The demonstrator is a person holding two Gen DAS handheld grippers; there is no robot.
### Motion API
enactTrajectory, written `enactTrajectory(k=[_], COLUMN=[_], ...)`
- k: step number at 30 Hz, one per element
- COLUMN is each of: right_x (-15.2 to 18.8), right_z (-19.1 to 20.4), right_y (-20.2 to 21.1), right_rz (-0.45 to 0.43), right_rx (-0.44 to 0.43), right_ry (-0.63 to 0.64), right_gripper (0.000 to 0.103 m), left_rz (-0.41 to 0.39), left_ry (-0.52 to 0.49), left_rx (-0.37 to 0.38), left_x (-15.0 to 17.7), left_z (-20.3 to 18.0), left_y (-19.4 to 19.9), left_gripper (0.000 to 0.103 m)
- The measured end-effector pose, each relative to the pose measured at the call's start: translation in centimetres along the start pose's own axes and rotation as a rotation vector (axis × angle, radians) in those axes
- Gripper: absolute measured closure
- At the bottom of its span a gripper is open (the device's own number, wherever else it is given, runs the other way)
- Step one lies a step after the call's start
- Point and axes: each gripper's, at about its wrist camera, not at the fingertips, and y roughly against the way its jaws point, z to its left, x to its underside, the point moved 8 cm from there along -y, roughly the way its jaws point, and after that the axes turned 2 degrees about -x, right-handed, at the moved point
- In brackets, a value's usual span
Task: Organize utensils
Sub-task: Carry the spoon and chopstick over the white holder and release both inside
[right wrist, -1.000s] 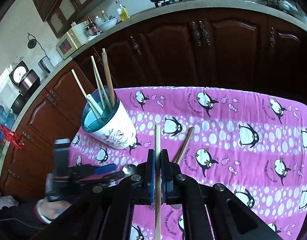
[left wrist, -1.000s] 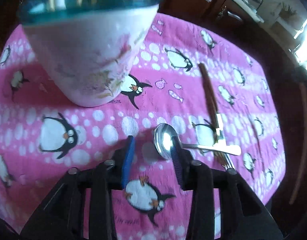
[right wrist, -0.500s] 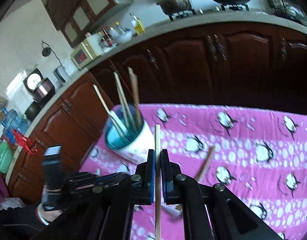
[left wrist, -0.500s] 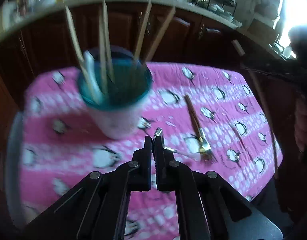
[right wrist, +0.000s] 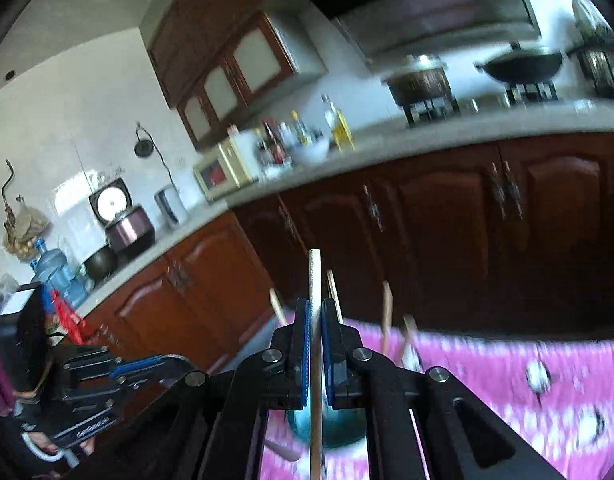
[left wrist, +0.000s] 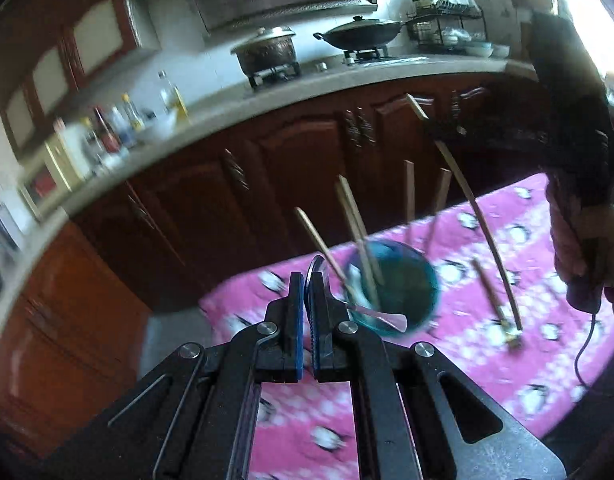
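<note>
We can read no text: the white lettering on the left gripper (right wrist: 119,376) body is too blurred.

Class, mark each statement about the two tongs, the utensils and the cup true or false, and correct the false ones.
1. The left tongs grip a spoon. True.
2. The right tongs are open and empty. False: they are shut on a chopstick.
3. The cup already holds several chopsticks. True.
4. The tablecloth is plain green. False: it is pink with penguins.
5. A fork lies on the cloth. True.
</note>
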Motion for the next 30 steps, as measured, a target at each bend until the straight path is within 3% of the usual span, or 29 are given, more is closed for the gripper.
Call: enactTrajectory(k=[7,16,25,30], right_x=[-3.0,-1.1,1.9,4.3], right_z=[0.3,-0.8,-1.9,-2.3], right_y=[-5.7,-8.6,-6.9,-6.0], right_rz=[-0.131,-0.242,-0.108,0.011], right_rx=[0.079,0.218,0.184,0.169], right_ry=[0.095,0.217,0.175,0.146], right_gripper=[0.098,0.098,0.098,0.098], left_rz=[0.046,0.072,0.117,0.157], left_ry=[-0.104,-0.178,-0.154,-0.062], left_rx=[-0.049,-0.078,-0.04,-0.008], left_x=[-0.3,0.7,2.4,3.5], left_z=[0.0,-2.3,-5.2,-5.8], left_y=[-4.5,-7.7,-9.5,-10.8], left_gripper=[0.101,0.101,0.101,0.101])
